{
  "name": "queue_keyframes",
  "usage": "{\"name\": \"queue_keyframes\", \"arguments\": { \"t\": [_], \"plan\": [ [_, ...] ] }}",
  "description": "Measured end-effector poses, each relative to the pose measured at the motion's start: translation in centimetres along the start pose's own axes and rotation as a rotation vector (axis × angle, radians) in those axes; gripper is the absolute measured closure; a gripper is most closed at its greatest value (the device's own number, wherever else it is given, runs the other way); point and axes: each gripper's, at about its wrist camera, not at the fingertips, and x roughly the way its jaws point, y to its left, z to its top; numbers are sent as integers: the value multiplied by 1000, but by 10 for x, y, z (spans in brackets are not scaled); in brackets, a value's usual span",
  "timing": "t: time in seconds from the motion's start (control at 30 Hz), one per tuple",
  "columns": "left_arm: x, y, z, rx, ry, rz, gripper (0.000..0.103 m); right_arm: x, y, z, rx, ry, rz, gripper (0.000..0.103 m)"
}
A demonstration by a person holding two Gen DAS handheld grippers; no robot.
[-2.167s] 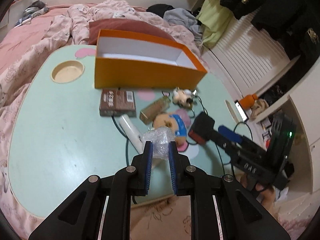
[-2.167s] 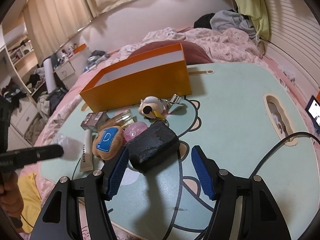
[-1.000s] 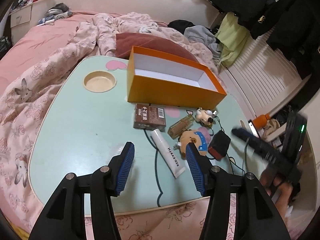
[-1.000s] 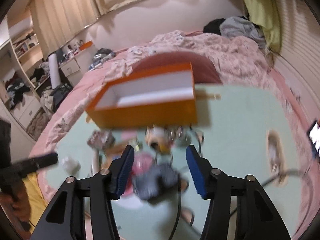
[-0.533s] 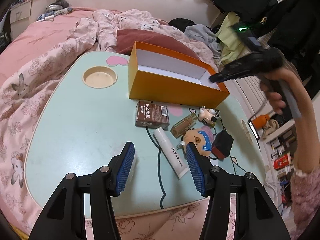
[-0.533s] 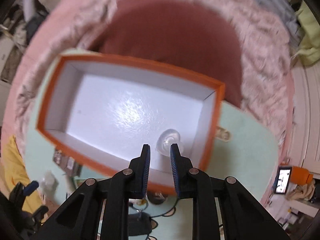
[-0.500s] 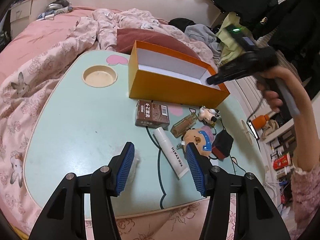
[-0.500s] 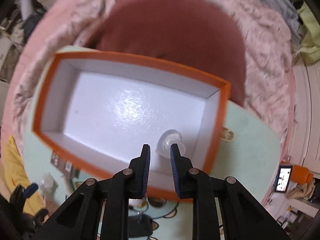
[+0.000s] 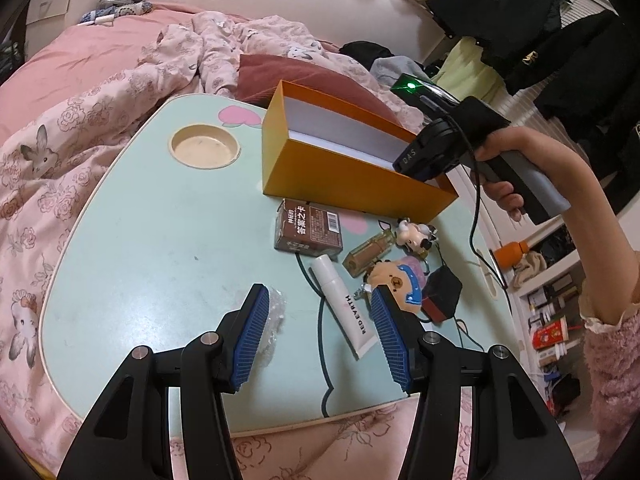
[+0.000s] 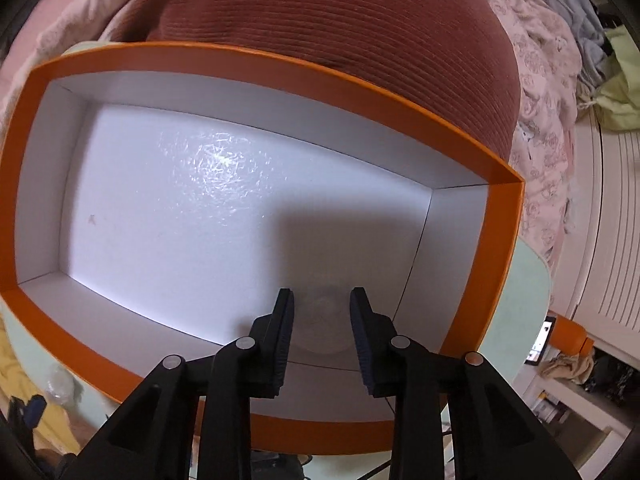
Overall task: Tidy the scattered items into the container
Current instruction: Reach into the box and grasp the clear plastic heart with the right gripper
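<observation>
Clear cup (image 10: 322, 322) on orange box (image 10: 496, 240) floor, between right jaws, opening, untouched.

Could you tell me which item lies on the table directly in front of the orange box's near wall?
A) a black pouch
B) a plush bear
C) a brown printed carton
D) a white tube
C: in the left wrist view the brown printed carton sits just below the near wall of the orange box, while the white tube, plush bear and black pouch lie closer to the camera.
</observation>
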Motion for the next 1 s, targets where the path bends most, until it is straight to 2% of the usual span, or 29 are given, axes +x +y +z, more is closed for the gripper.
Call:
{"name": "queue_keyframes", "arguments": {
  "t": [0.23, 0.27, 0.3, 0.37, 0.47, 0.53, 0.6, 0.7, 0.83, 0.93, 1.0],
  "plan": [
    [1, 1, -1, -4, 6, 4, 49, -21, -13, -3, 69, -121, 145, 83],
    [1, 1, -1, -6, 7, 6, 49, -26, -14, -4, 75, -134, 164, 88],
    [1, 1, -1, -7, 6, 6, 49, -34, -16, -4, 87, -154, 188, 102],
    [1, 1, -2, -8, 6, 5, 49, -52, -20, -8, 94, -199, 225, 102],
    [1, 1, -2, -4, 6, 2, 49, -65, -19, -13, 104, -206, 246, 102],
    [1, 0, -2, -1, 5, 1, 49, -64, -14, -9, 96, -198, 217, 93],
    [2, -1, -2, 3, 9, 3, 49, -49, -20, -5, 79, -165, 209, 52],
    [4, -1, -3, 2, 15, 2, 49, -39, -18, -3, 80, -185, 197, 50],
    [4, -1, -3, 4, 21, 7, 49, -15, -18, 11, 82, -159, 187, 50],
    [2, 0, -2, 0, 13, 8, 49, -5, -17, 19, 107, -171, 167, 50],
    [1, 2, -2, -6, 9, 12, 49, -1, -14, 19, 105, -176, 150, 57]
  ]
}}
